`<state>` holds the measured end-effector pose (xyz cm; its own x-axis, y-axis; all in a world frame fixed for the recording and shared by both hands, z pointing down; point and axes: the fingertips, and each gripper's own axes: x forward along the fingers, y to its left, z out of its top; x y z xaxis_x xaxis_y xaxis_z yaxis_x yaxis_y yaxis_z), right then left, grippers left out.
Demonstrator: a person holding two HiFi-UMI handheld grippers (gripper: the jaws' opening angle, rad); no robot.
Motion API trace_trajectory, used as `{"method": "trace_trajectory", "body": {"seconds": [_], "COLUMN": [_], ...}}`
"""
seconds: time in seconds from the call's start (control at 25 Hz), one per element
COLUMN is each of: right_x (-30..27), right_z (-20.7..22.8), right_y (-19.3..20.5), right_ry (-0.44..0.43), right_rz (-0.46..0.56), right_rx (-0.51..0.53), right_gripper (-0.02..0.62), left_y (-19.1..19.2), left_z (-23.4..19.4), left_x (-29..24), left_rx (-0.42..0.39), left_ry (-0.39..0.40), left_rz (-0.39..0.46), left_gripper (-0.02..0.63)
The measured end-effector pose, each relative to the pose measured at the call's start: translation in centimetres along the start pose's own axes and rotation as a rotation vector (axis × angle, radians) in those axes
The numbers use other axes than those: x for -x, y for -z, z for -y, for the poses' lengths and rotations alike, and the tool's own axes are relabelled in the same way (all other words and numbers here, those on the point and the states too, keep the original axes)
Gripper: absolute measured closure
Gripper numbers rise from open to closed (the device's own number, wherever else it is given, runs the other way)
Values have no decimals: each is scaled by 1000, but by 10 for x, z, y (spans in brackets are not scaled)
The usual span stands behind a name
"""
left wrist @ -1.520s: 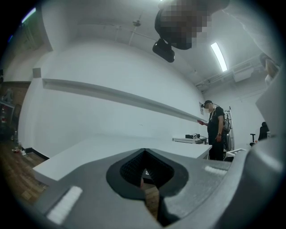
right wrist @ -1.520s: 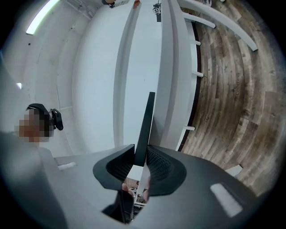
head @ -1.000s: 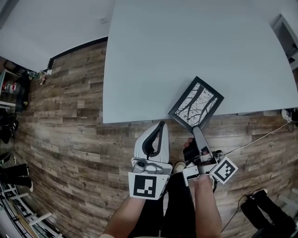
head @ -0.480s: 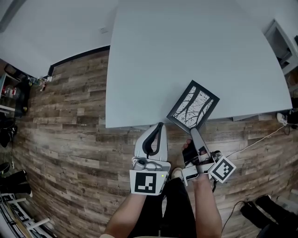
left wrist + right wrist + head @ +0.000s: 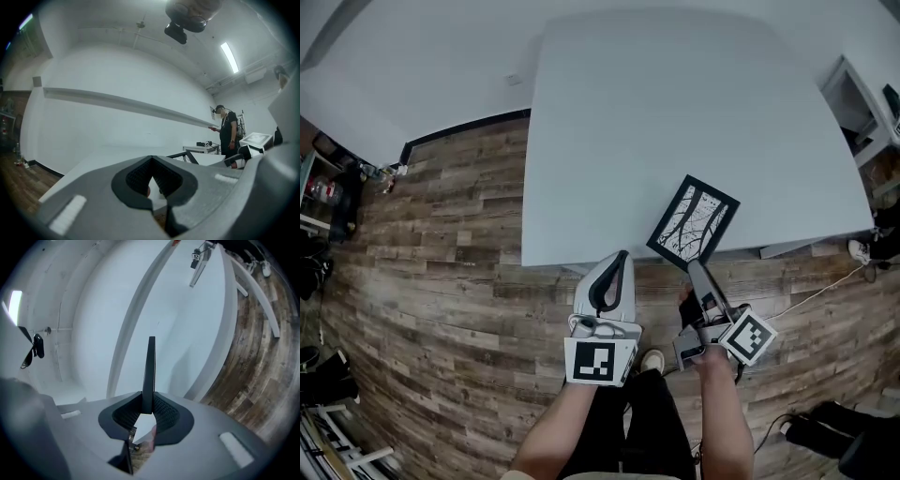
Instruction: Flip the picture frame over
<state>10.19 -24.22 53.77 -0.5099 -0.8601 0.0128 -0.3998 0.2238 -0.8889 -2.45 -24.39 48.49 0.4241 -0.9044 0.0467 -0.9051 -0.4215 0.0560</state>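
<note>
Well, between the jaws of my right gripper (image 5: 148,409) I see the picture frame (image 5: 150,369) pinched by its near rim. The two ribbed pads press on it from both sides, and the frame stands out of them edge-on, like a thin dark blade. So this gripper is clenched on the frame, and only a narrow part of the rim sits inside the pads.

My left gripper (image 5: 622,255) has its jaws brought together with nothing between them. It waits just beside the right one, over the wooden floor (image 5: 441,234) and near the front edge of the table (image 5: 656,112).

From the head view, the frame extends away from the right jaws over the front part of the table, near its right side. The printed side with the branch pattern faces up toward me. The gripped end hangs past the table edge, and the rest is over the grey top. I cannot tell if the far corner touches the table or is already free of it.

I judge the step in hand to be the lift and turn, with the flip itself not yet done. To do it well I would raise the frame enough that its far corner clears the top, and then roll the wrist slowly. The grip is small and far from the middle, so the frame could swing or slip. I would hold the pads tight and bring the left gripper under the free side if it sags.
</note>
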Motion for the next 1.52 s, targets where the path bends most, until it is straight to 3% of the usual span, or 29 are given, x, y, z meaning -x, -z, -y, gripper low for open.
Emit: {"method": "trace_trajectory", "body": {"seconds": [0.12, 0.28, 0.44, 0.64, 1.52], "right_x": [4, 6, 16, 16, -1], "right_z": [-5, -17, -11, -16, -22], "right_y": [-8, -16, -23, -33, -48], "right_ry": [28, 56, 194, 265, 634], "right_rz": [-3, -8, -39, -66, -299], "right_rx": [44, 99, 212, 358, 1547], "right_gripper": [500, 500, 500, 500, 501], "left_y": [-10, -14, -29, -36, -45], "left_z": [0, 4, 7, 9, 0], "left_x": [0, 4, 6, 11, 12], "left_rx": [16, 8, 23, 62, 49], "left_ry": [-6, 0, 7, 3, -23], "left_rz": [34, 4, 47, 56, 72], "left_gripper": [606, 606, 606, 606, 606]}}
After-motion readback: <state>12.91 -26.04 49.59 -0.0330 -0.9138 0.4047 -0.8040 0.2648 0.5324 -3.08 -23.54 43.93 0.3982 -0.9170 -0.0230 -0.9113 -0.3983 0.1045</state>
